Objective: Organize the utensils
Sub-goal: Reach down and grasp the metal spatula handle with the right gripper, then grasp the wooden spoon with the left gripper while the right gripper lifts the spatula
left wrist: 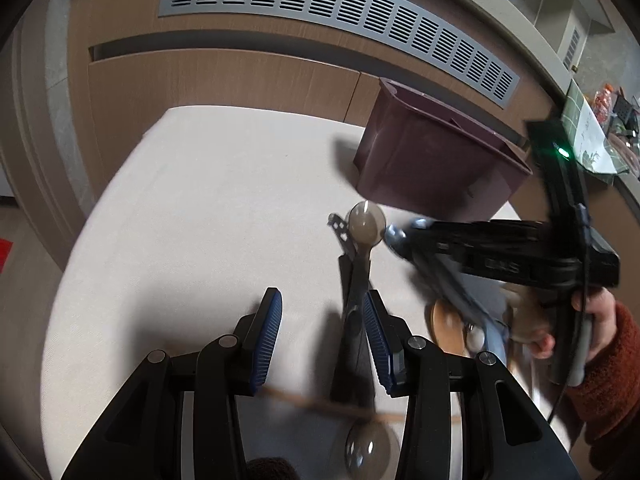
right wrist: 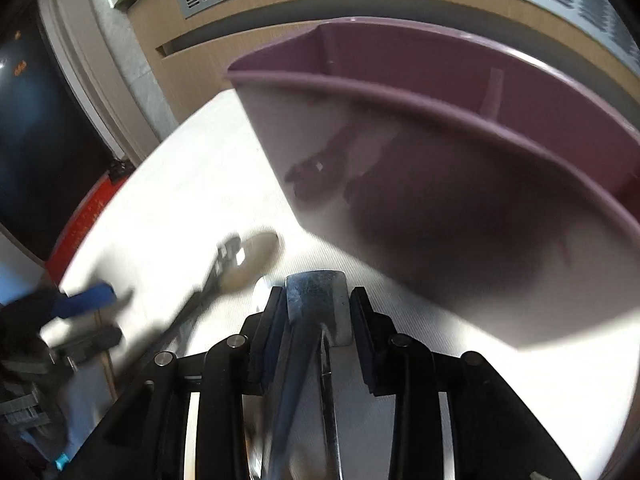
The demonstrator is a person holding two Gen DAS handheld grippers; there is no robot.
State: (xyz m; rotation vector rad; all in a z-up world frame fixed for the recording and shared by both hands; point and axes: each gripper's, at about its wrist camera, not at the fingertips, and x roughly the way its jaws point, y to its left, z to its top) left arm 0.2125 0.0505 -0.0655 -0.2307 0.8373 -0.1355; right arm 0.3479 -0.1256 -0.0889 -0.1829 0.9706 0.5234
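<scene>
Spoon (left wrist: 366,224) near purple bin (left wrist: 432,160).
Left gripper (left wrist: 322,300) apart over table (left wrist: 200,200); right gripper (right wrist: 318,292) clamped on metal utensil (right wrist: 316,316).

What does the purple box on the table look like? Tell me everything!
The purple box is a tall plastic bin with smooth walls, wider at the rim than at the base. Its top is open, and an inner wall splits it into compartments. It stands upright at the far side of the white table, close to the wooden cabinet behind it. What lies inside is hard to make out. Neither gripper touches it.
</scene>
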